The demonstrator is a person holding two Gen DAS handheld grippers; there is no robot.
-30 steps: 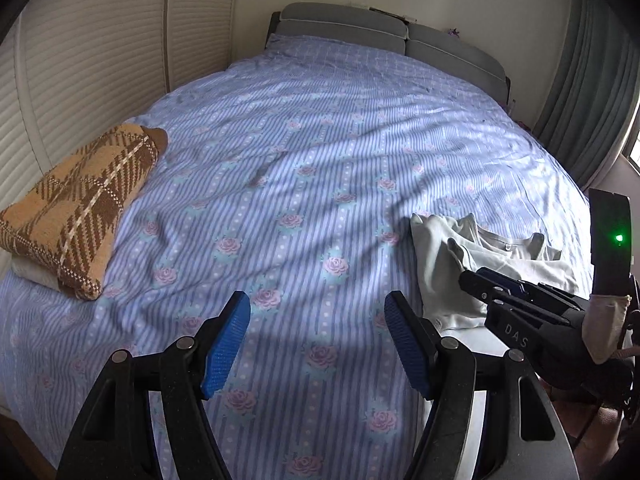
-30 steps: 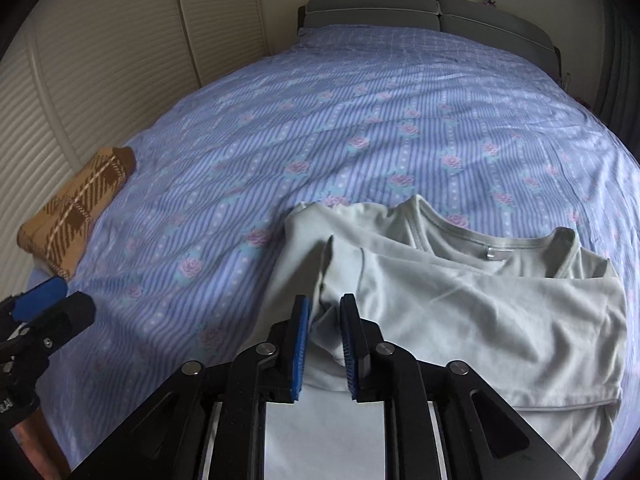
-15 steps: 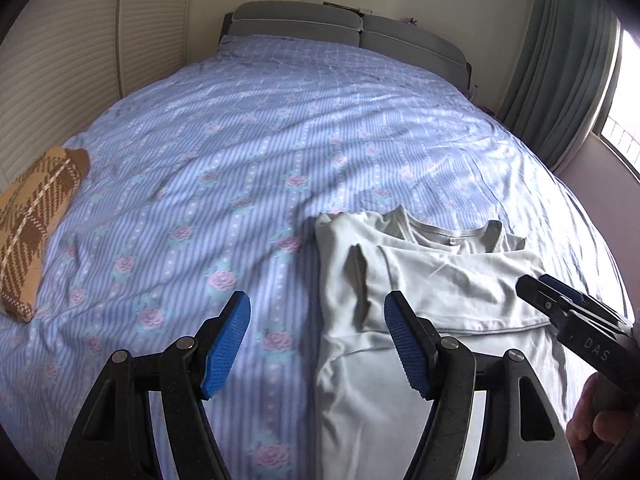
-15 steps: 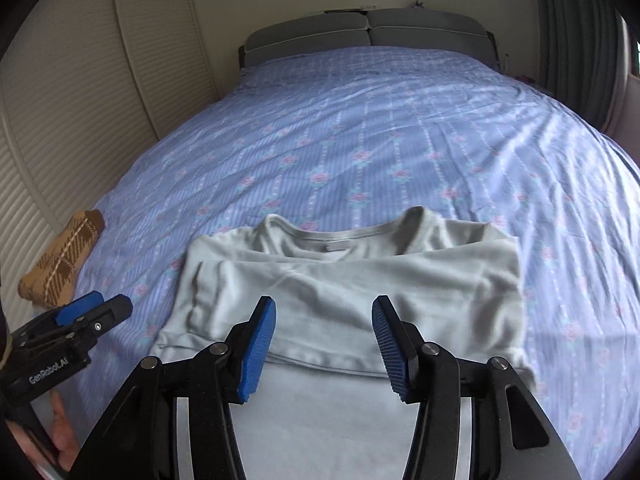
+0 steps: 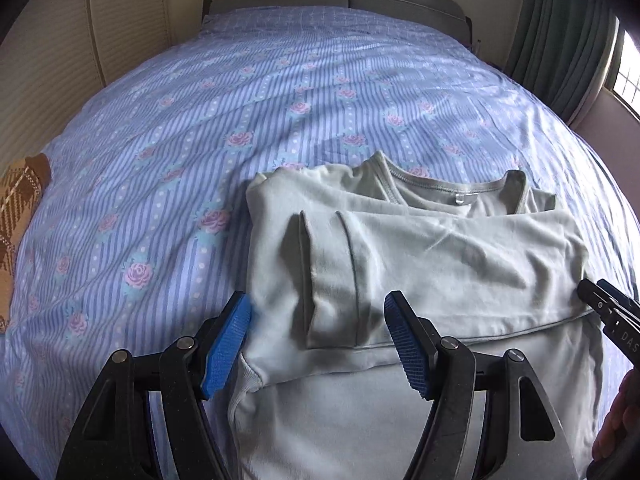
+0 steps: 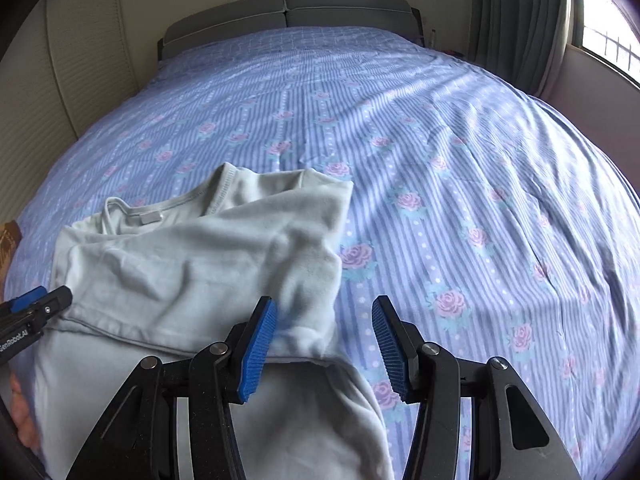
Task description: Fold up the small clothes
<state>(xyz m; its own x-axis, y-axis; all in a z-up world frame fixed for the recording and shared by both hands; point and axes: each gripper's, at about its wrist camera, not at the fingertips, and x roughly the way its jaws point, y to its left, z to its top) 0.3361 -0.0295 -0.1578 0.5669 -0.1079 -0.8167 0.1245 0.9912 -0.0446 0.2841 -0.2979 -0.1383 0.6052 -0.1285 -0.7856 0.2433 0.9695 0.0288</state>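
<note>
A pale grey-green shirt point(image 5: 440, 256) lies flat on the bed, collar away from me, with both sleeves folded across its chest. It also shows in the right wrist view point(image 6: 192, 272). My left gripper point(image 5: 318, 340) is open and empty, low over the shirt's left side by the folded cuff. My right gripper point(image 6: 324, 344) is open and empty over the shirt's right edge. Its tip shows in the left wrist view point(image 5: 608, 312), and the left gripper's tip in the right wrist view point(image 6: 36, 308).
The bed has a blue striped sheet with pink roses point(image 5: 280, 100) and a grey headboard point(image 6: 288, 16). A brown plaid cushion point(image 5: 16, 208) lies at the left edge. Curtains and a window point(image 6: 600, 40) stand on the right.
My right gripper let go of the folded sleeve, opened and moved to the shirt's right edge. My left gripper swung right from bare sheet to over the shirt's left side.
</note>
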